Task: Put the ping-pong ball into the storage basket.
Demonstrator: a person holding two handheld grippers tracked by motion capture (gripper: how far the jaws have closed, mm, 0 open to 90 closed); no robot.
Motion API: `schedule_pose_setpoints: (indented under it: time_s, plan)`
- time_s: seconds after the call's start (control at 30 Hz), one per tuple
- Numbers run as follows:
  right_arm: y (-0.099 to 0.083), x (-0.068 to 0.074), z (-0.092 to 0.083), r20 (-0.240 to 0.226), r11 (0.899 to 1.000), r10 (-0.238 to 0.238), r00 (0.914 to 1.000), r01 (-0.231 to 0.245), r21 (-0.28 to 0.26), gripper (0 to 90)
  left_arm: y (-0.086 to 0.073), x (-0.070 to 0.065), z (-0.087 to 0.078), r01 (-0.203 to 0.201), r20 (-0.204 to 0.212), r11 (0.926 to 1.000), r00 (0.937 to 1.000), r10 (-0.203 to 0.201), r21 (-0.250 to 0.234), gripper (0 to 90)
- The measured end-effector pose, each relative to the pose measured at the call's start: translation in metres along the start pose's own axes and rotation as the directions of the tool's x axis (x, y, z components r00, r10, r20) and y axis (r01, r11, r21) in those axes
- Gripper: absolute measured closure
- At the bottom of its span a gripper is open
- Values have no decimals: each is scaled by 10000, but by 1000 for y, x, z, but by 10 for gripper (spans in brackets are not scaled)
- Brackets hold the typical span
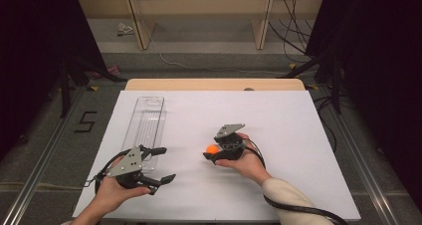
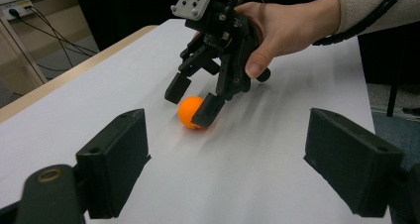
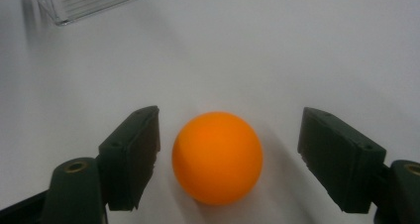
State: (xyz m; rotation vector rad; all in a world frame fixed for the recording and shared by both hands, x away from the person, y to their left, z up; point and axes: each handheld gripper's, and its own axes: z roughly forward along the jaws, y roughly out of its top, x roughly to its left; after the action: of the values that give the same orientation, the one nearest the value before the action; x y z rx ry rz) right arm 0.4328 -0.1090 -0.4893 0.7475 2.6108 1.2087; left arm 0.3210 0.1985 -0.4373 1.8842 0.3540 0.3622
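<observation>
An orange ball [image 1: 212,149] lies on the white table sheet [image 1: 278,115] near its middle. My right gripper [image 1: 213,150] is lowered over it with one jaw on each side. In the right gripper view the ball [image 3: 217,157] sits between the jaws with a gap on both sides, nearer the left one. That view's gripper [image 3: 230,117] is open. The left gripper view shows the same ball [image 2: 190,110] between the right gripper's fingertips [image 2: 205,115]. My left gripper [image 1: 165,164] rests at the front left, open and empty, facing the ball.
A long clear plastic tray [image 1: 147,120] lies at the left of the sheet, just beyond my left gripper; its corner [image 3: 94,1] shows in the right gripper view. A wooden table edge [image 1: 214,84] runs behind the sheet. Cables trail from both grippers.
</observation>
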Motion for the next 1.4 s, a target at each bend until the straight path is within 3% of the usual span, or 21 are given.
schedule_pose_setpoints:
  time_s: [0.83,1.4]
  plan:
    - [-2,2,7,-289,9984,-370,9989,382,409,501,0,0,0,-16,17,10000,10000,16,7,165]
    - [2,3,4,-277,9991,-360,9990,366,220,511,0,0,0,-26,19,10000,10000,26,15,165]
